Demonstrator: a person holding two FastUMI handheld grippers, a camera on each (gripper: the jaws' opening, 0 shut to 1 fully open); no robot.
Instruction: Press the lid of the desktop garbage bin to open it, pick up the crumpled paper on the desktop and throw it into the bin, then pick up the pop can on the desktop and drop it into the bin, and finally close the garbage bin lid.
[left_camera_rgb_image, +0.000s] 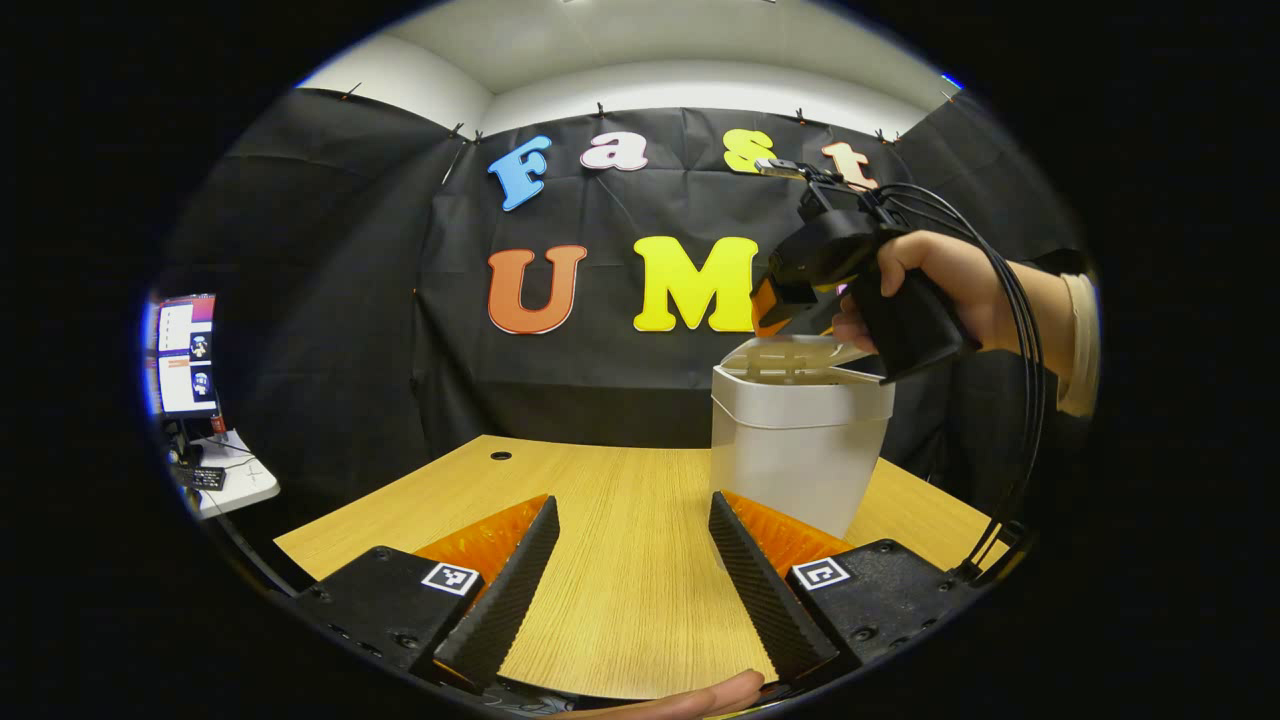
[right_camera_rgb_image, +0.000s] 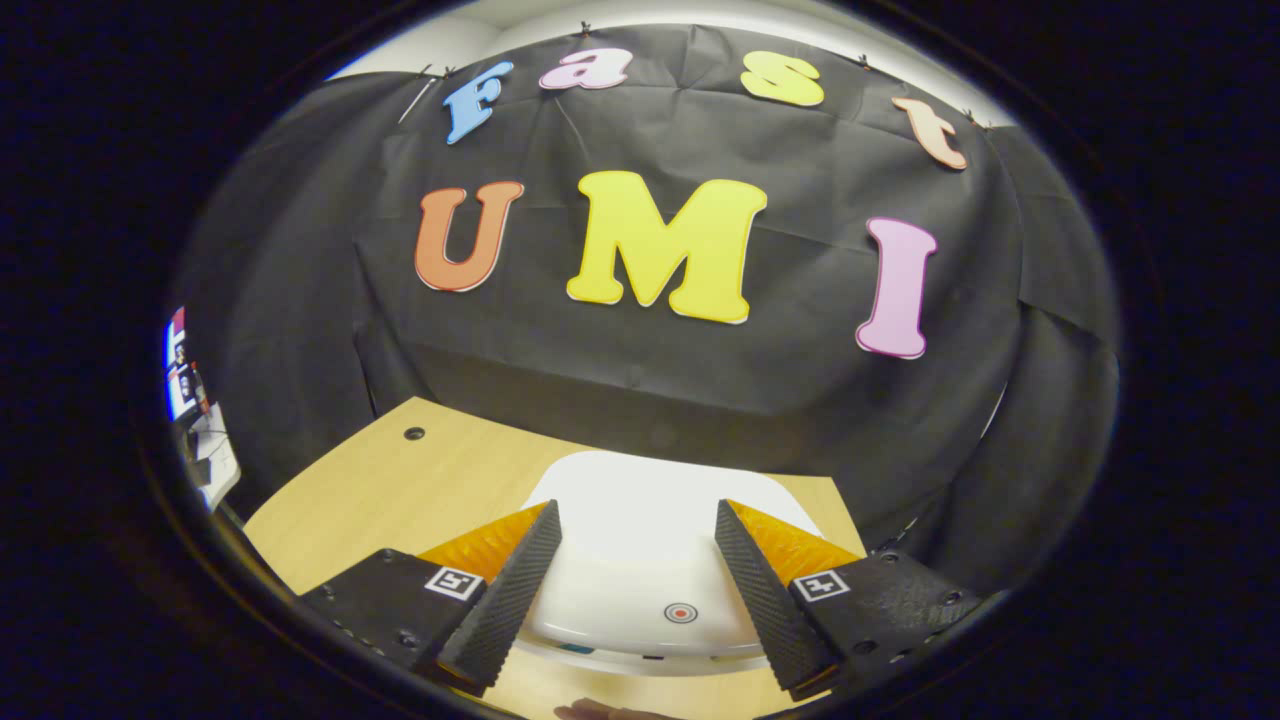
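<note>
The white desktop bin (left_camera_rgb_image: 795, 455) stands on the wooden desk (left_camera_rgb_image: 600, 520), right of centre and just beyond my left gripper (left_camera_rgb_image: 635, 585), which hovers open over bare wood with nothing between its fingers. The bin's lid (left_camera_rgb_image: 790, 358) looks slightly ajar, tilted above the rim. A hand (left_camera_rgb_image: 940, 275) holds my right gripper (left_camera_rgb_image: 770, 315) directly over the lid, pointing down at it. In the right gripper view the white lid (right_camera_rgb_image: 640, 530) lies close beneath my right gripper (right_camera_rgb_image: 635, 590), whose fingers are open on either side. A small red-ringed mark (right_camera_rgb_image: 680, 612) sits on the lid's near edge.
A monitor (left_camera_rgb_image: 185, 355) and a small white side table (left_camera_rgb_image: 230, 480) stand off to the left, beyond the desk. The desk has a cable hole (left_camera_rgb_image: 500, 455) near its far left corner. Black cables (left_camera_rgb_image: 1020, 330) loop from the right gripper. The black cloth wall stands right behind the desk.
</note>
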